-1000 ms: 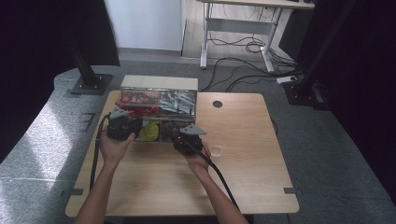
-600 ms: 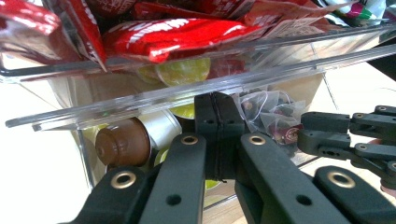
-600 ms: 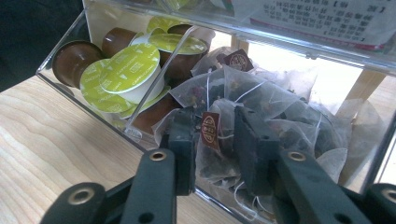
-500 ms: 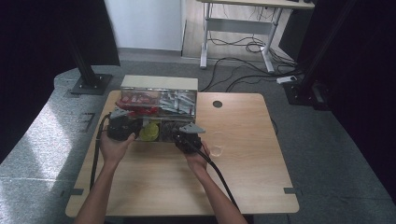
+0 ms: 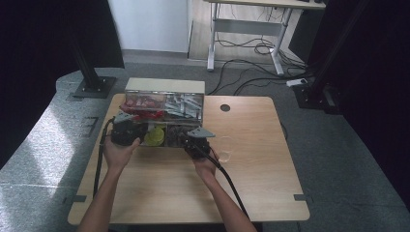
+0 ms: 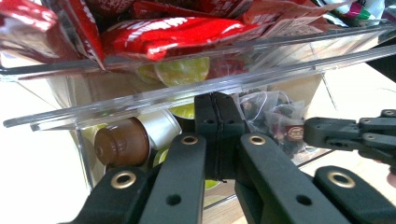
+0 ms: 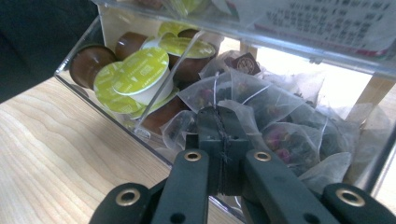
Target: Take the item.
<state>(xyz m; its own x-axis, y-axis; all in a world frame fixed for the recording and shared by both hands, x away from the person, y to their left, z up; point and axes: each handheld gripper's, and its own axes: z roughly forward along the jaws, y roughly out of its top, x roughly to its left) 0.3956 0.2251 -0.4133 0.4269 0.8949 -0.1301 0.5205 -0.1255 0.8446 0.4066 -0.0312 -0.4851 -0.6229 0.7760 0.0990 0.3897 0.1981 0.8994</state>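
Note:
A clear acrylic organizer (image 5: 164, 104) stands at the table's far side, with red packets (image 6: 177, 32) on its upper level. Its low drawer (image 7: 116, 116) is out toward me and holds green-lidded capsules (image 7: 140, 70), brown capsules (image 6: 122, 142) and mesh tea bags (image 7: 261, 107). My left gripper (image 5: 135, 129) (image 6: 217, 105) is shut, its tips just under the clear shelf edge at the capsule side. My right gripper (image 5: 187, 137) (image 7: 219, 119) is shut too, its tips over the drawer's front wall above the tea bags; it also appears at the right of the left gripper view (image 6: 355, 135).
A clear round item (image 5: 225, 147) lies on the wooden table (image 5: 251, 183) just right of my right hand. A cable hole (image 5: 225, 107) sits beside the organizer. Cables trail back from both grippers toward the near edge.
Almost nothing differs. My right gripper has shifted a little at the drawer front; the left hand has held still.

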